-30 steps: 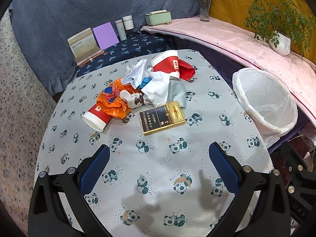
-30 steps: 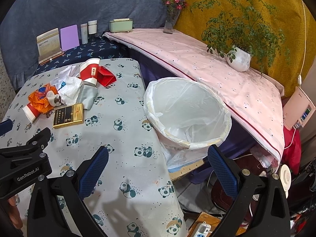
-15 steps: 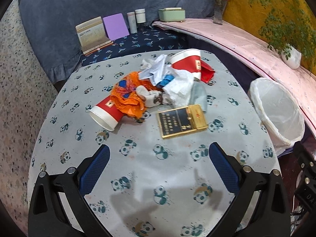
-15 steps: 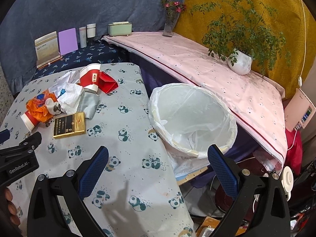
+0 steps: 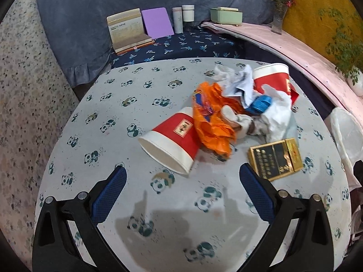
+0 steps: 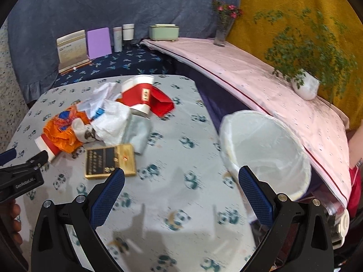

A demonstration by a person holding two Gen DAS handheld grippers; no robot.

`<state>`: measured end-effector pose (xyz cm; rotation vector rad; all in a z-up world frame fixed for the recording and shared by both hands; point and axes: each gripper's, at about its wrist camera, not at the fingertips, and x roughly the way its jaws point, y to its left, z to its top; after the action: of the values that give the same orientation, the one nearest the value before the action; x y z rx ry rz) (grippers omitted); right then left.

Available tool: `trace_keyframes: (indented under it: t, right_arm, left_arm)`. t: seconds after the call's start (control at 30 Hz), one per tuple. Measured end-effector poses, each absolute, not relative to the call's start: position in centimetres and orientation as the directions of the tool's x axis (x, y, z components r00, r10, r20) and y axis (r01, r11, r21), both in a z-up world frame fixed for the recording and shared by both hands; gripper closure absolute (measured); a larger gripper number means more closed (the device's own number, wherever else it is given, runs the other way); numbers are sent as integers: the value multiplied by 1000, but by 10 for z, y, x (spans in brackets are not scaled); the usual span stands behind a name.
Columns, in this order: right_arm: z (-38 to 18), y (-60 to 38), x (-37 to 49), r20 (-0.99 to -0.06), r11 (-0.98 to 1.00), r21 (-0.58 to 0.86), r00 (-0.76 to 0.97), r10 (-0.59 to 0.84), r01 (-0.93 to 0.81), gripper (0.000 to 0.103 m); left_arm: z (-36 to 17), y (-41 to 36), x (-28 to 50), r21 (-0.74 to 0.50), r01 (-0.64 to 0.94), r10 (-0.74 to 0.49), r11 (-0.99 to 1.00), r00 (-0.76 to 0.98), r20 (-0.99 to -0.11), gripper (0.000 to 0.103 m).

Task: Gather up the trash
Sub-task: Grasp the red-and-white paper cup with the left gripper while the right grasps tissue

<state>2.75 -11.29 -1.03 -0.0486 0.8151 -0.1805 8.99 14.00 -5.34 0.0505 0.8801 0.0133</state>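
A trash pile lies on the panda-print table (image 5: 113, 122): a tipped red paper cup (image 5: 172, 140), an orange wrapper (image 5: 213, 131), white crumpled paper (image 5: 276, 111), a second red cup (image 5: 272, 77) and a gold-and-black box (image 5: 275, 158). My left gripper (image 5: 182, 192) is open and empty, just in front of the tipped cup. My right gripper (image 6: 181, 195) is open and empty, over the table between the box (image 6: 110, 161) and the white-lined bin (image 6: 263, 149) at the table's right edge. The pile also shows in the right wrist view (image 6: 109, 122).
A dark blue bench (image 5: 181, 45) behind the table holds a calendar (image 5: 127, 29), a purple board (image 5: 157, 21) and two bottles (image 5: 182, 18). A pink-covered ledge (image 6: 261, 79) carries a green box (image 6: 164, 31), a flower vase (image 6: 222, 29) and a potted plant (image 6: 304, 83).
My left gripper has moved left and closer to the tipped red cup. My right gripper has swung left toward the table; the bin now sits further right in its view.
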Motion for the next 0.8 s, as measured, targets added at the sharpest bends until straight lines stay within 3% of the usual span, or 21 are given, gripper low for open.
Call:
trace_keyframes:
  t: [0.33, 0.5, 0.57, 0.7, 0.8]
  right_arm:
    - [-20, -61, 85, -713, 995, -90, 696, -86, 31, 8]
    - [-33, -47, 117, -734, 999, -46, 679, -32, -3, 23]
    - [-38, -44, 130, -746, 1000, -14, 666, -5, -8, 30]
    - [-50, -38, 145, -764, 1000, 5, 645, 13, -14, 40]
    - [-62, -35, 155, -783, 1000, 10, 621, 22, -22, 56]
  left_arm:
    - [-80, 164, 127, -57, 51, -76, 997, 588, -805, 35]
    - [-87, 164, 132, -100, 81, -128, 992, 564, -816, 56]
    - [-90, 164, 133, -115, 91, -146, 989, 551, -821, 72]
    - [-93, 168, 133, -143, 91, -169, 986, 533, -829, 83]
    - [-93, 171, 130, -152, 90, -176, 984, 531, -829, 90]
